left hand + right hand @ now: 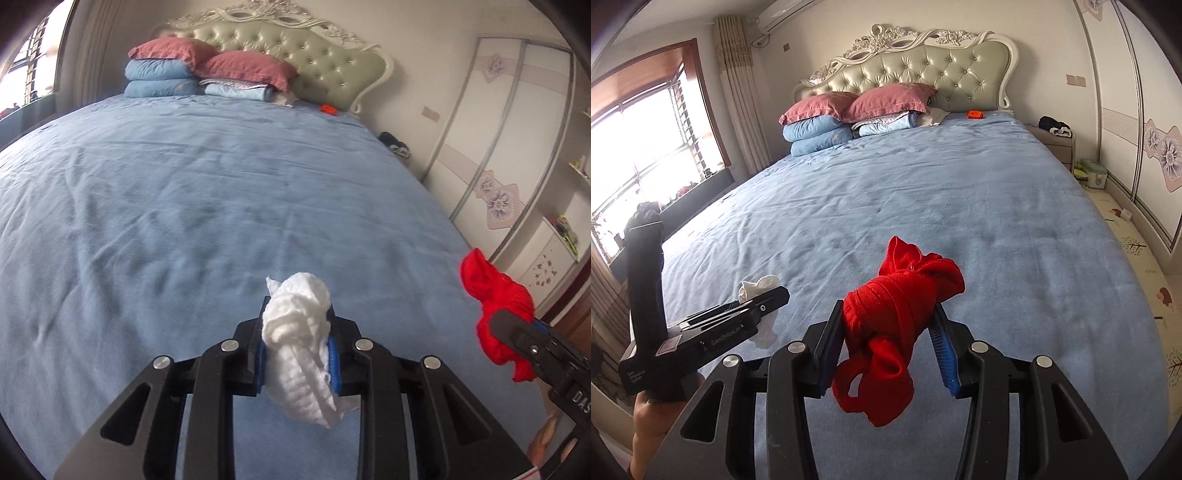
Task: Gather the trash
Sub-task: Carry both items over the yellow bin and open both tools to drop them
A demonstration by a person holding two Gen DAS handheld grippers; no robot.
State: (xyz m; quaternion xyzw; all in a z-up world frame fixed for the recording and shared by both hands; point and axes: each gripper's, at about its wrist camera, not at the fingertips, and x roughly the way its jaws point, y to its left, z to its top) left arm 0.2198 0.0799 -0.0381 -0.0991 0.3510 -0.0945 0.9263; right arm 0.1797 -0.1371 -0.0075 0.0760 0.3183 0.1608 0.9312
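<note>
Blue bed (184, 184) fills both frames, headboard (923, 62) at top; low centre, the right gripper (886, 343) clamps a red cloth bundle (897, 314), the left gripper (297, 343) pinches a white crumpled tissue (299, 332)

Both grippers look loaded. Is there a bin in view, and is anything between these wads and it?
No bin shows in either view. The left gripper is shut on the white tissue, the right gripper on the red cloth, both above the bare blue sheet. So the path cannot be judged.

Blue bed (923, 206), tufted headboard (923, 70)
</note>
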